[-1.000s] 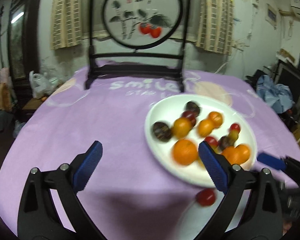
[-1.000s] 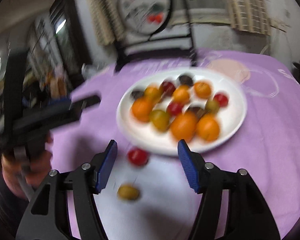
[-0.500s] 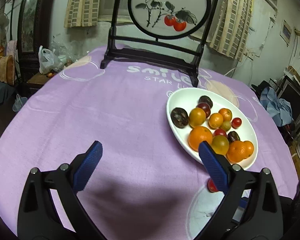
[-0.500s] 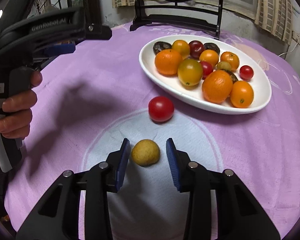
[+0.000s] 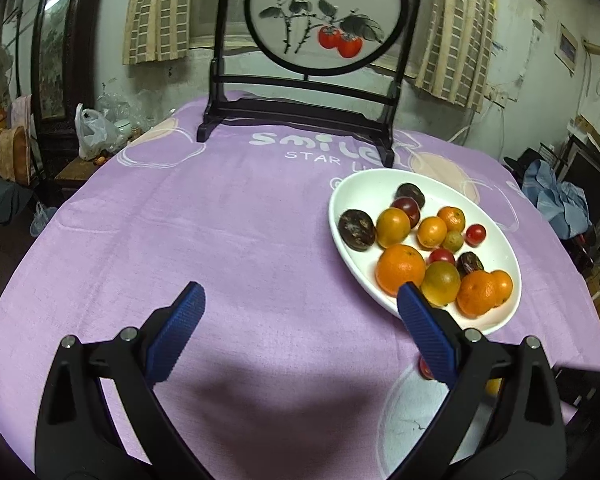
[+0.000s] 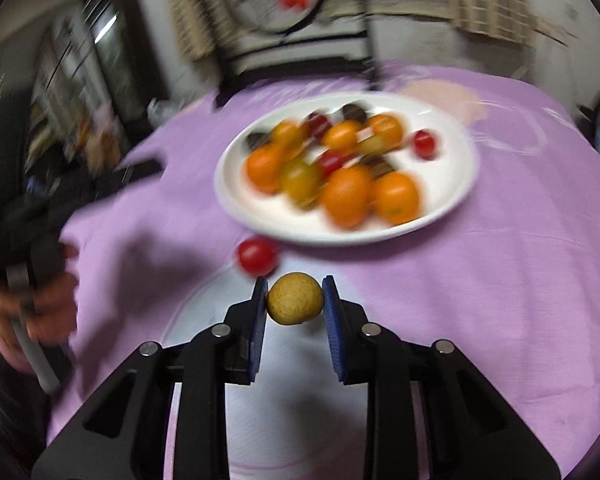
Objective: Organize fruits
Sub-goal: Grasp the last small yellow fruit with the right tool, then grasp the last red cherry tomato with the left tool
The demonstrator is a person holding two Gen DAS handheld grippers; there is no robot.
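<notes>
The purple tablecloth (image 5: 236,248) is covering the round table, and a dark wooden stand with a round painted screen (image 5: 324,16) is standing at its far side. Nearer, toward the right in the left wrist view, a white oval plate (image 5: 364,196) is holding oranges, red and dark tomatoes and two dark wrinkled fruits.

The left gripper (image 5: 300,324) is angling down over bare cloth with its blue pads spread wide and nothing between them; its right finger is overlapping the near rim of the plate in the picture. In the right wrist view a hand (image 6: 32,304) is gripping that tool's handle at the left edge.

The right gripper (image 6: 295,300) is pointing down at the cloth just before the plate (image 6: 456,196), its blue pads (image 6: 260,312) pressing on both sides of a small round yellow fruit (image 6: 295,298), which is sitting between the fingertips. The background there is blurred.

A red tomato (image 6: 257,256) is lying on the cloth between the held fruit and the plate's near rim, just beside both. In the left wrist view it is mostly hidden behind the left gripper's right finger.
</notes>
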